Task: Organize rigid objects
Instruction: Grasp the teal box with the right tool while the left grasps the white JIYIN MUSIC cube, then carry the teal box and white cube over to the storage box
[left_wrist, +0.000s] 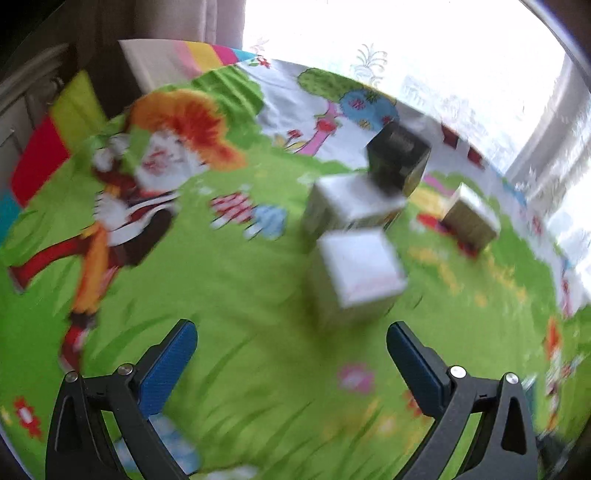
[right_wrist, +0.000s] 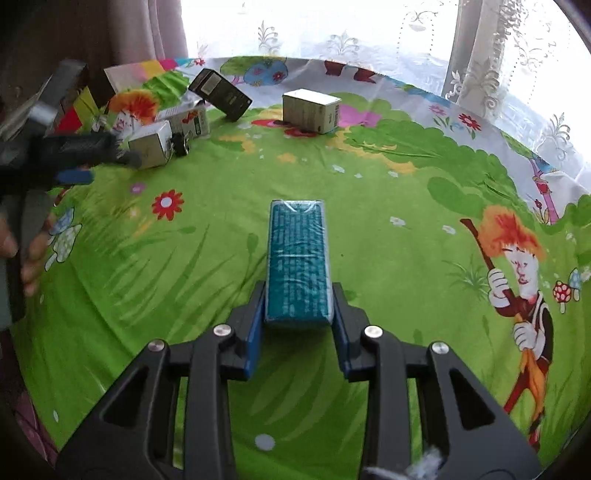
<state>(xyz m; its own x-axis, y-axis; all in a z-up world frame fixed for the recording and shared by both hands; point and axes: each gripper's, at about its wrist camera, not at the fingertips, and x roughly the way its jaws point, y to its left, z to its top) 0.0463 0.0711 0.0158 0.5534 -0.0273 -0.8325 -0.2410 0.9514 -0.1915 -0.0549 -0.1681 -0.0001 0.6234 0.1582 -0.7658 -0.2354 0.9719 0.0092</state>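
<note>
Four boxes in left wrist view, blurred: white box nearest, just ahead of left gripper, right of centre; second white box behind it; black box tilted against that one; olive box apart to right. Left gripper spread wide, nothing between pads, above cartoon-print cloth on desk.

Right wrist view: right gripper pinching near end of teal box; box long, narrow, film-wrapped, sticking forward. Box cluster far left, olive box alone beyond.
</note>
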